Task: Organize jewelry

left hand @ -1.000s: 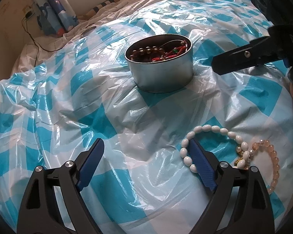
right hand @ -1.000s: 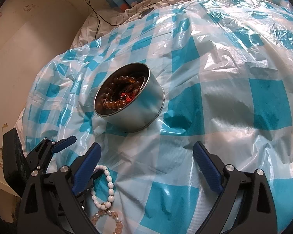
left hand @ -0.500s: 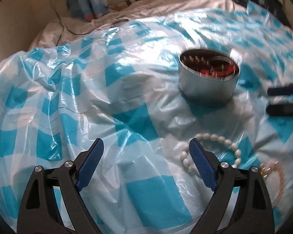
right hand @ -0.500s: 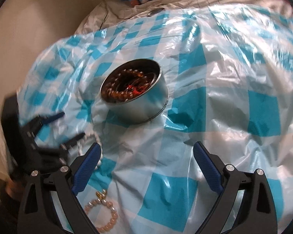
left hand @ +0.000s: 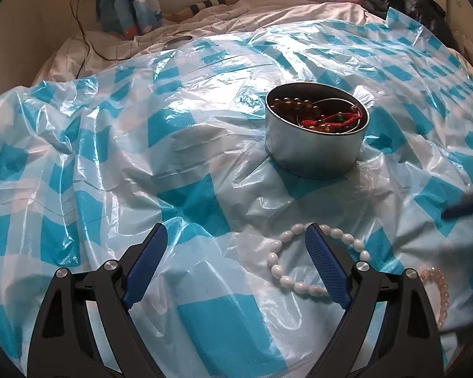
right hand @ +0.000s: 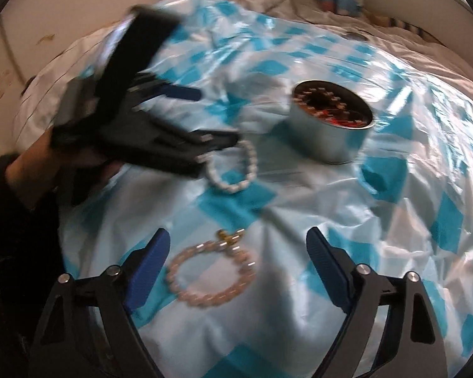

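Note:
A round metal tin (left hand: 315,145) holds brown beads and a red cord; it also shows in the right wrist view (right hand: 331,126). A white bead bracelet (left hand: 287,274) lies on the blue-and-white checked plastic sheet, under the right finger of my open left gripper (left hand: 236,236). In the right wrist view the left gripper (right hand: 216,119) sits beside the white bracelet (right hand: 236,170). A pink bead bracelet (right hand: 211,274) with a gold clasp lies between the fingers of my open, empty right gripper (right hand: 236,239). It also shows in the left wrist view (left hand: 441,289).
The checked sheet (left hand: 110,157) covers a rumpled white bed. A patterned blue roll (left hand: 126,3) and a black cable (left hand: 88,37) are at the far edge. Dark clothes (left hand: 416,3) lie far right. A hand (right hand: 31,170) holds the left gripper.
Both grippers swung round. The left one pulled back, so the tin sits farther right. The right one moved over the pink bracelet, which now lies between its fingers.

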{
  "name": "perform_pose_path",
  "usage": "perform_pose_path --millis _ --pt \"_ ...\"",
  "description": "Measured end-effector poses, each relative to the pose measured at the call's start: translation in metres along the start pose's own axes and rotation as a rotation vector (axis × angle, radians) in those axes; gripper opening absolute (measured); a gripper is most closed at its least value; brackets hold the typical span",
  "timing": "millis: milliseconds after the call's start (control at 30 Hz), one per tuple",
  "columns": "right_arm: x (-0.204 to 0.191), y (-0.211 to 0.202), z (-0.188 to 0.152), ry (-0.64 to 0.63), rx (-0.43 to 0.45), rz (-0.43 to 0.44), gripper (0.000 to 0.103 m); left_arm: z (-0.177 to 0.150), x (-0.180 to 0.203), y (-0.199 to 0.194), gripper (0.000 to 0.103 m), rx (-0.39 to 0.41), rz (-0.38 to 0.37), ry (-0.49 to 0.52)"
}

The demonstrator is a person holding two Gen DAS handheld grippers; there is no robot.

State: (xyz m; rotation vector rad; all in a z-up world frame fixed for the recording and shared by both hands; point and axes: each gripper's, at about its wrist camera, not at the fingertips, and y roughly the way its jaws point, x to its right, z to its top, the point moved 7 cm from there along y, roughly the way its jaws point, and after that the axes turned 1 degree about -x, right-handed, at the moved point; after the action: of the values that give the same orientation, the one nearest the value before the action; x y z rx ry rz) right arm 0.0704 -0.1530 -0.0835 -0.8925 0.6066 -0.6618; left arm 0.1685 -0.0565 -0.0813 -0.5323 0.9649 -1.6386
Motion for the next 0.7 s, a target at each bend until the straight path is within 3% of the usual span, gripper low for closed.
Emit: perform_pose_path --millis 133,200,267,400,533,567,600,633,700 --pt "-0.002 0.011 -0.009 0.005 -0.049 0.016 0.061 -0.002 0.002 0.01 0.085 -0.022 0.01 0.008" --pt "-0.004 0.012 -0.012 0.012 -0.056 0.06 0.043 -0.005 0.005 0.015 0.085 -0.039 -0.006 0.007" --pt "-0.007 0.009 -0.015 -0.005 -0.067 0.051 0.03 -0.008 0.01 0.017 0.084 -0.057 -0.056 0.005" --pt "-0.002 0.008 -0.019 -0.016 -0.077 -0.008 0.029 -0.009 0.022 0.006 0.08 -0.05 -0.15 0.011" --pt "-0.004 0.01 -0.023 -0.043 -0.082 -0.036 0.029 -0.012 0.017 0.014 0.076 -0.071 -0.105 0.006" --pt "-0.005 0.011 -0.023 -0.048 -0.081 -0.037 0.027 -0.012 0.013 0.015 0.076 -0.069 -0.082 -0.007" --pt "-0.007 0.011 -0.022 -0.047 -0.074 -0.017 0.011 -0.011 0.009 0.016 0.076 -0.066 -0.065 -0.02" --pt "-0.007 0.01 -0.022 -0.037 -0.064 -0.011 0.008 -0.011 0.006 0.018 0.076 -0.07 -0.075 -0.031" --pt "-0.002 0.006 -0.018 0.001 -0.031 0.002 0.008 -0.012 0.009 0.018 0.066 -0.081 -0.126 -0.041"
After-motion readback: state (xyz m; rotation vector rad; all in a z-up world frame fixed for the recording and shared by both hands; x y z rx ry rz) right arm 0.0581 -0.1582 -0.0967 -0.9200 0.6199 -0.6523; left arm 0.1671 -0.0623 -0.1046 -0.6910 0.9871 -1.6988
